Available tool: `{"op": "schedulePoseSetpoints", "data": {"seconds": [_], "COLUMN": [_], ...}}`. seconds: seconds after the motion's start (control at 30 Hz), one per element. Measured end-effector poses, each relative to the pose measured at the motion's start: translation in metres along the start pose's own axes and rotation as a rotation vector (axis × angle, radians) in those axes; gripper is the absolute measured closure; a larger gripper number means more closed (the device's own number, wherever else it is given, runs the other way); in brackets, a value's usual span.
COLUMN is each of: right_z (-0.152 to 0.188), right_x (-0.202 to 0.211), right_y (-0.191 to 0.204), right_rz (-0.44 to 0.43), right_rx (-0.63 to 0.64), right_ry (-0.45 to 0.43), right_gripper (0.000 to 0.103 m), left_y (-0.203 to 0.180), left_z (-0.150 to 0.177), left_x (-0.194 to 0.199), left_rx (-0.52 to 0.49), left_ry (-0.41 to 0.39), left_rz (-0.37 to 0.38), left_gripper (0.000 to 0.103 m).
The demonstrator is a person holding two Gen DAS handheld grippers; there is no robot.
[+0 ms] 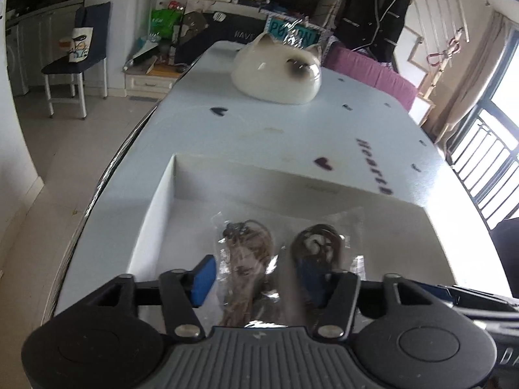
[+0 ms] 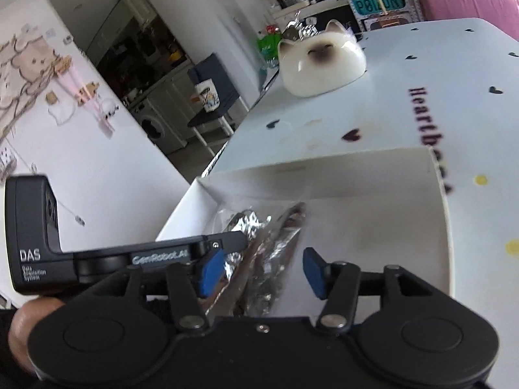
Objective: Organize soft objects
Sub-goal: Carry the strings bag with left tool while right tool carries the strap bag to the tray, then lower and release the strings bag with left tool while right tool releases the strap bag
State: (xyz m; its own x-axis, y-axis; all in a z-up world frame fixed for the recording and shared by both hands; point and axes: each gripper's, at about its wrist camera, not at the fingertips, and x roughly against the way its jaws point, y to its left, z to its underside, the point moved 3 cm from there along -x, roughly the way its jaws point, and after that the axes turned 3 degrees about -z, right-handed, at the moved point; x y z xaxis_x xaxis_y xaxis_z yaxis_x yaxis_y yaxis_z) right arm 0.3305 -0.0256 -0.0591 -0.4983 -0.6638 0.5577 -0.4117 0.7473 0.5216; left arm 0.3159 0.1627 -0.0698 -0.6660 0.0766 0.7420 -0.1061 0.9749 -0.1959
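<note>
Two clear plastic bags of brown cords [image 1: 275, 259] lie in the white box [image 1: 162, 201] on the desk [image 1: 259, 129]. Left tool [image 1: 256, 280] and right tool [image 2: 262, 270] both spread, bags between pads, not gripped. Cat plush [image 1: 279, 71] at far end.

Both claws [image 1: 256, 278] [image 2: 262, 272] — jaws parted

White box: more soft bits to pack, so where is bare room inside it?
The white box is bare along its right half, beside the clear bags. The tabletop between box and cat plush is free. The near-left corner is crowded.
</note>
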Motion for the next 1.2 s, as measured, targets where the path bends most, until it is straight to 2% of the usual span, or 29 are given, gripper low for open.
{"op": "schedulePoseSetpoints", "data": {"seconds": [0.03, 0.1, 0.13, 0.23, 0.27, 0.4, 0.47, 0.63, 1.2], "right_z": [-0.001, -0.003, -0.004, -0.002, -0.001, 0.006, 0.007, 0.004, 0.003], "right_x": [0.004, 0.01, 0.012, 0.008, 0.004, -0.015, -0.023, -0.03, 0.044], "right_y": [-0.002, -0.003, -0.004, -0.002, 0.0, 0.006, 0.012, 0.018, 0.031], "right_rz": [-0.006, -0.007, -0.003, -0.005, 0.0, 0.018, 0.014, -0.002, 0.057], "right_rx": [-0.006, -0.007, 0.0, 0.025, 0.036, 0.091, 0.119, 0.123, 0.176], "right_ry": [-0.008, -0.015, -0.008, 0.021, 0.038, 0.085, 0.093, 0.099, -0.04], "right_gripper": [0.047, 0.056, 0.067, 0.078, 0.082, 0.087, 0.09, 0.091, 0.079], "left_y": [-0.002, -0.007, -0.009, -0.014, -0.016, -0.02, -0.017, -0.007, -0.015], "left_z": [-0.001, -0.001, -0.001, -0.002, -0.002, 0.001, 0.001, 0.001, 0.013], "left_x": [0.002, 0.007, 0.01, 0.019, 0.022, 0.027, 0.029, 0.031, 0.067], "left_rx": [-0.003, -0.02, -0.027, -0.047, -0.062, -0.121, -0.129, -0.121, -0.137], "left_ry": [-0.009, -0.034, -0.045, -0.069, -0.076, -0.076, -0.075, -0.071, -0.1], "left_rz": [0.005, 0.0, 0.001, 0.001, -0.007, -0.053, -0.07, -0.083, -0.046], "left_gripper": [0.04, 0.04, 0.04, 0.044, 0.049, 0.061, 0.062, 0.062, 0.061]}}
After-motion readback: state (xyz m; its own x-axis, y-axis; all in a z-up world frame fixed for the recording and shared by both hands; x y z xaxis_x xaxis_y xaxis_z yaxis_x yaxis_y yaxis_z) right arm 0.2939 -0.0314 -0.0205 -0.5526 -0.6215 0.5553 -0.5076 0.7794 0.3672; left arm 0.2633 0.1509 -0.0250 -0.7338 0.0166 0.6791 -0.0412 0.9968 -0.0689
